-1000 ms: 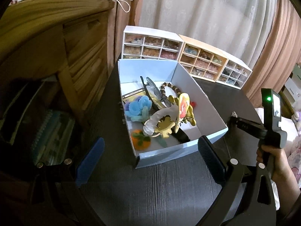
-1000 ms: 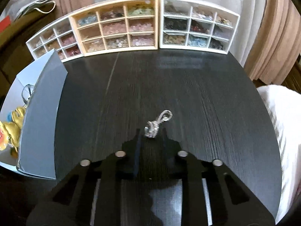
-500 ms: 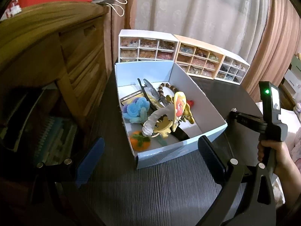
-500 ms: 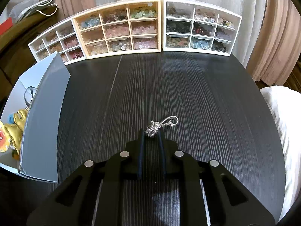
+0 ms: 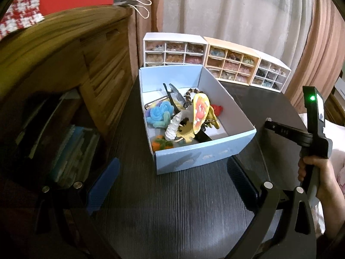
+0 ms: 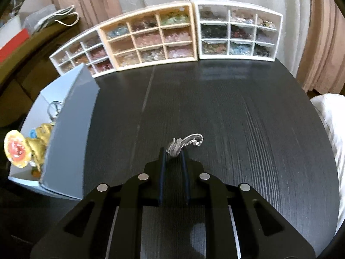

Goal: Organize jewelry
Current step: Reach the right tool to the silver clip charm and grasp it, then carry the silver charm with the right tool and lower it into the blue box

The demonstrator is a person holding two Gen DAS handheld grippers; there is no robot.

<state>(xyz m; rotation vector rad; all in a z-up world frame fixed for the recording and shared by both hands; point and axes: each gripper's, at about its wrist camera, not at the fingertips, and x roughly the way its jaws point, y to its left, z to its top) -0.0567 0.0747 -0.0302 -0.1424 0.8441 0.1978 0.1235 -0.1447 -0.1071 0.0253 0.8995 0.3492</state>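
A light blue open box (image 5: 198, 157) on the dark table holds several hair ornaments and a bead bracelet; it also shows at the left of the right wrist view (image 6: 66, 142). My right gripper (image 6: 173, 153) is shut on a silver ornament (image 6: 185, 143), pinched at its tips and held above the table. My left gripper (image 5: 172, 177) is open and empty, in front of the box's near wall. The right gripper body (image 5: 310, 125) shows at the right in the left wrist view.
Three small drawer organisers (image 6: 151, 36) filled with beads stand in a row along the table's far edge, in front of curtains. A wooden cabinet (image 5: 64, 64) stands left of the table. A white cushion (image 6: 330, 116) lies off the right edge.
My right gripper has lifted the silver ornament off the table and swung a little left. My left gripper has drawn back slightly from the box.
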